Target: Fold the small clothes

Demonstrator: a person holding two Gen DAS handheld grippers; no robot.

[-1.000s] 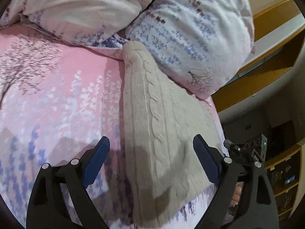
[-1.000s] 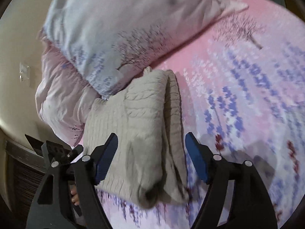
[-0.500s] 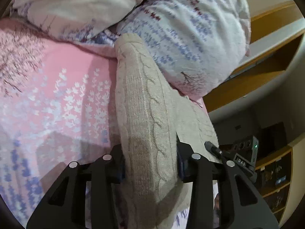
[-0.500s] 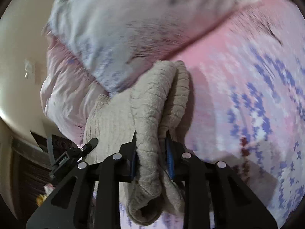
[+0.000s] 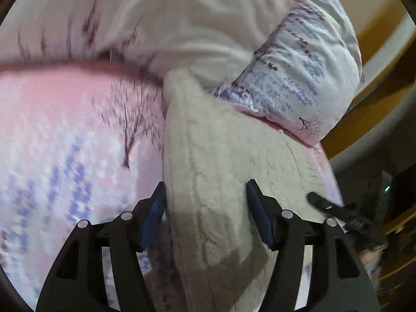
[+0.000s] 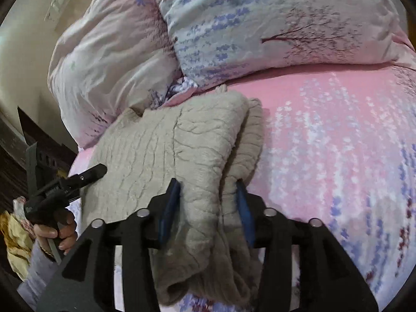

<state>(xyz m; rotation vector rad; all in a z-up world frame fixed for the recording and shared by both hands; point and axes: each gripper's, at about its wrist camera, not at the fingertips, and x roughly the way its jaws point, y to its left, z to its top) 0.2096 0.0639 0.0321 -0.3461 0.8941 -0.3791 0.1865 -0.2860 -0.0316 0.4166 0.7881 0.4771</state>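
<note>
So there's a beige cable-knit sweater (image 5: 218,161) lying folded on the bed, on a pink sheet (image 5: 65,135) with purple flowers and a tree print. It sits right at the bed's edge, its far end tucked up against the pillows (image 6: 273,26).

The left gripper (image 5: 205,205) has its blue-padded fingers (image 5: 154,208) on either side of a thick fold of the sweater, and both pads look pressed into the knit, so it's holding a bunched ridge of it. This view is pretty blurry on the sheet side, so the print is smeared.

The right gripper (image 6: 208,200) is doing the same thing from the other end: fingers (image 6: 170,202) narrow, with the folded layers pinched between them. You can see at least two layers stacked there, with the thick rolled edge hanging toward the camera.

In the right wrist view the other gripper's tip shows at the left, over the sweater's far edge, with the person's hand (image 6: 56,230) wrapped around its handle. Behind the pillows there's a cream wall with a light switch (image 6: 58,2).
</note>
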